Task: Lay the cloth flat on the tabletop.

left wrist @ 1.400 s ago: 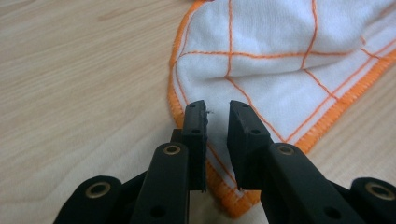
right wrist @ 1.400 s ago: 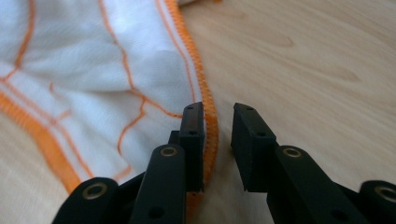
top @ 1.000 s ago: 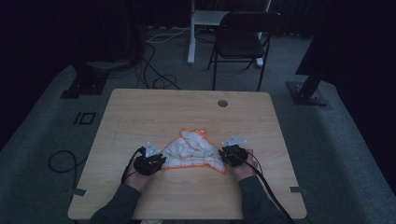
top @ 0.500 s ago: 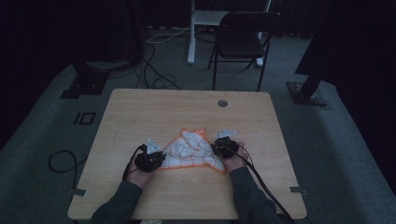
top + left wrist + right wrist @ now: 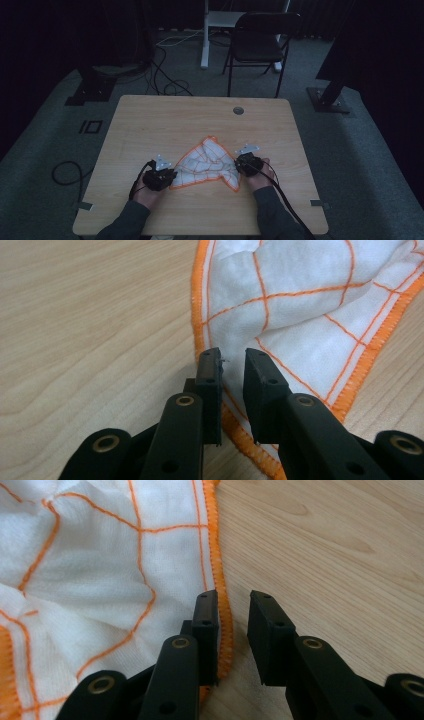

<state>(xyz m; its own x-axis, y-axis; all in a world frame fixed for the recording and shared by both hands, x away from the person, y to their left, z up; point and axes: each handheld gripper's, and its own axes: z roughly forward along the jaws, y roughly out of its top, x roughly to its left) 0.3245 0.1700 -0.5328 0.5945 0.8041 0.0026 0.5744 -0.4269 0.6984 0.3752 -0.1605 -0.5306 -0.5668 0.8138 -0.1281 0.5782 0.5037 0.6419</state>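
On the counter (image 5: pixel 150 125), the cloth (image 5: pixel 210 162) lay crumpled, its right side newly pulled out. The left gripper (image 5: pixel 232 357) had just widened its narrow jaws over the hem, and the right gripper (image 5: pixel 234 600) had just narrowed its own. Neither held it yet.

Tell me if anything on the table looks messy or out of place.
The white cloth with orange lines lies crumpled and bunched rather than flat, its orange hem wavy. Nothing is spilled or torn on the table.

No legible text, label, brand, number or sign anywhere on view.
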